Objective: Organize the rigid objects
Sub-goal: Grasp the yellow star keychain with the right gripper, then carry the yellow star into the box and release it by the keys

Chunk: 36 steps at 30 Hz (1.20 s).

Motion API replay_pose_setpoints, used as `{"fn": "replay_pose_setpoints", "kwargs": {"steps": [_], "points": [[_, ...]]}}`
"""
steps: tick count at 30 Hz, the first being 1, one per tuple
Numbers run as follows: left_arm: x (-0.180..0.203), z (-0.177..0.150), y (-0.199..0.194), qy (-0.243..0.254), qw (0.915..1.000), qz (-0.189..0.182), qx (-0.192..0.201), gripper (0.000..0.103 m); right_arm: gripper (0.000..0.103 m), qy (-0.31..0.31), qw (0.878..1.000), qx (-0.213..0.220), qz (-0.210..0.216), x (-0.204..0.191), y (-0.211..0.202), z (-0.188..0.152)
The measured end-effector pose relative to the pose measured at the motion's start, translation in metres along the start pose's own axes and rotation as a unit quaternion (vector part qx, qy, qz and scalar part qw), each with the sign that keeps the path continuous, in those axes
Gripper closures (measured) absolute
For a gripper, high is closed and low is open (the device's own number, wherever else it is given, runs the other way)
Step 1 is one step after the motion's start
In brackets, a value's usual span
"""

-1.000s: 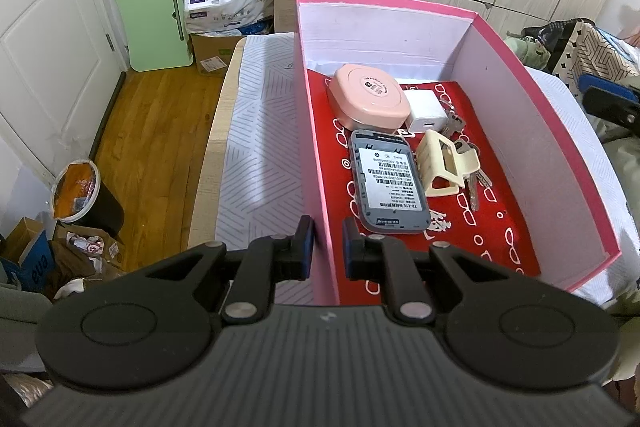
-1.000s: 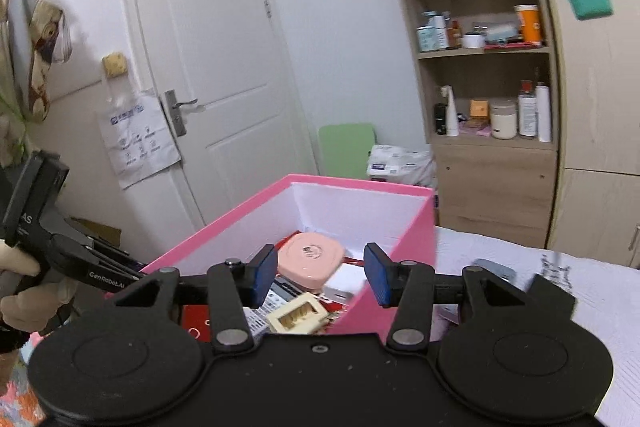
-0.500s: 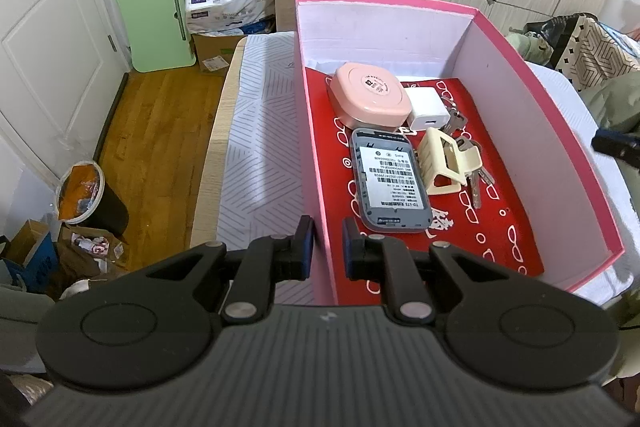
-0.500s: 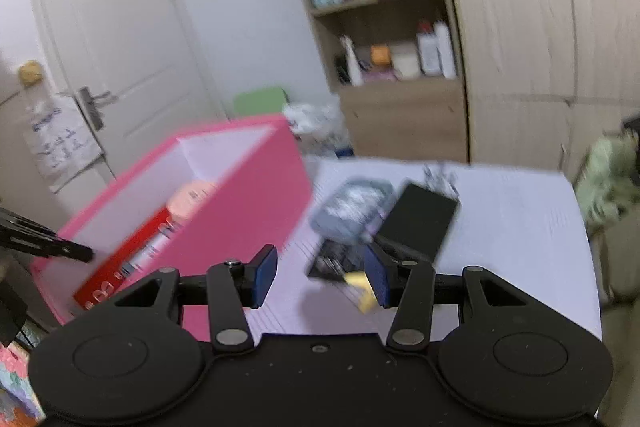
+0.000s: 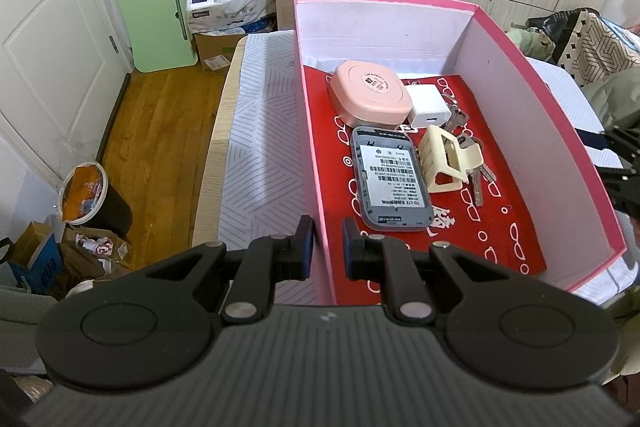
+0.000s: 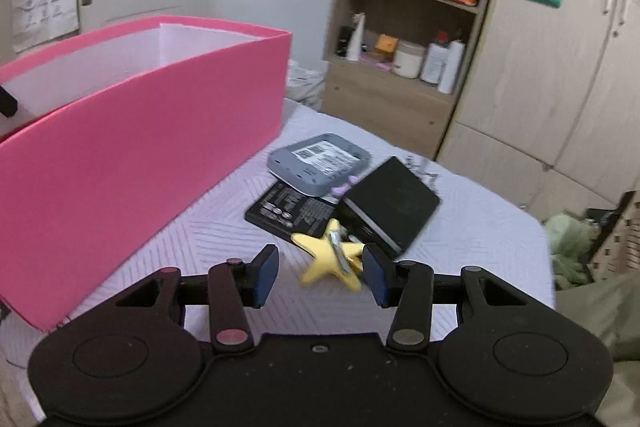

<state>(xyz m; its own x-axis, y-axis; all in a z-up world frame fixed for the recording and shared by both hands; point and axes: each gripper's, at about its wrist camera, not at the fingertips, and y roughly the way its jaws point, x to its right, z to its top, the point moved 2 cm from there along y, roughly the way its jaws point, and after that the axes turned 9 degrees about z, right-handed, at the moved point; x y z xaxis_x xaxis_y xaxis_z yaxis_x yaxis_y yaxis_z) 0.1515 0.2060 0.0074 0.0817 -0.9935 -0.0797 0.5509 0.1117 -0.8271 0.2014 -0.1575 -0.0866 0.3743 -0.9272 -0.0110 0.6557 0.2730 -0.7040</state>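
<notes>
My left gripper (image 5: 325, 251) is shut on the near left wall of the pink box (image 5: 552, 99), one pad on each side of it. On the box's red floor lie a pink case (image 5: 370, 93), a white charger (image 5: 428, 107), a grey device (image 5: 394, 183), a cream hair claw (image 5: 444, 163) and keys (image 5: 478, 179). My right gripper (image 6: 320, 275) is open, low over the white bedspread, right of the pink box (image 6: 140, 155). A yellow star clip (image 6: 328, 255) lies just ahead of its fingers, nearer the right one. Beyond sit a black notebook (image 6: 390, 203), a black flat pack (image 6: 292, 211) and another grey device (image 6: 316, 163).
A small purple item (image 6: 342, 189) lies between the grey device and the notebook. The bed's left edge (image 5: 218, 147) drops to a wooden floor with a bin (image 5: 86, 195). A shelf unit (image 6: 400, 39) and wardrobe doors (image 6: 560, 67) stand behind the bed.
The right gripper has swung from over the box to the right and down, and now faces the star clip and the items on the bedspread. The left gripper has kept still on the box wall.
</notes>
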Motion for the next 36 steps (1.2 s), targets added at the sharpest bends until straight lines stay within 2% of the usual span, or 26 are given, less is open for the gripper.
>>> {"fn": "replay_pose_setpoints", "kwargs": {"steps": [6,8,13,20,22,25,36], "points": [[0.000,0.000,0.000,-0.004,1.0000,-0.004,-0.002,0.090,0.049,0.052,0.998,-0.009,0.019,0.019,0.011,0.004],[0.001,-0.001,0.000,-0.003,1.0000,-0.004,-0.002,0.090,0.046,0.048,0.999,-0.004,0.012,0.017,0.015,0.001],[0.000,-0.001,0.000,-0.004,1.0000,-0.004,-0.002,0.090,0.045,0.033,0.999,0.001,-0.008,0.011,0.017,-0.001],[-0.002,-0.001,-0.001,-0.007,1.0000,-0.006,-0.002,0.090,0.041,0.009,1.000,0.007,-0.015,0.003,0.020,-0.002],[-0.002,-0.001,-0.001,-0.007,0.9999,-0.007,-0.003,0.090,0.050,0.009,1.000,0.008,-0.018,0.004,0.018,-0.003],[-0.002,-0.001,-0.001,-0.005,1.0000,-0.004,-0.002,0.090,0.050,0.016,1.000,0.005,-0.025,0.004,0.014,-0.003],[-0.001,-0.002,-0.002,-0.005,1.0000,-0.005,-0.002,0.090,0.050,0.018,0.998,0.055,-0.013,-0.011,-0.017,0.003]]}}
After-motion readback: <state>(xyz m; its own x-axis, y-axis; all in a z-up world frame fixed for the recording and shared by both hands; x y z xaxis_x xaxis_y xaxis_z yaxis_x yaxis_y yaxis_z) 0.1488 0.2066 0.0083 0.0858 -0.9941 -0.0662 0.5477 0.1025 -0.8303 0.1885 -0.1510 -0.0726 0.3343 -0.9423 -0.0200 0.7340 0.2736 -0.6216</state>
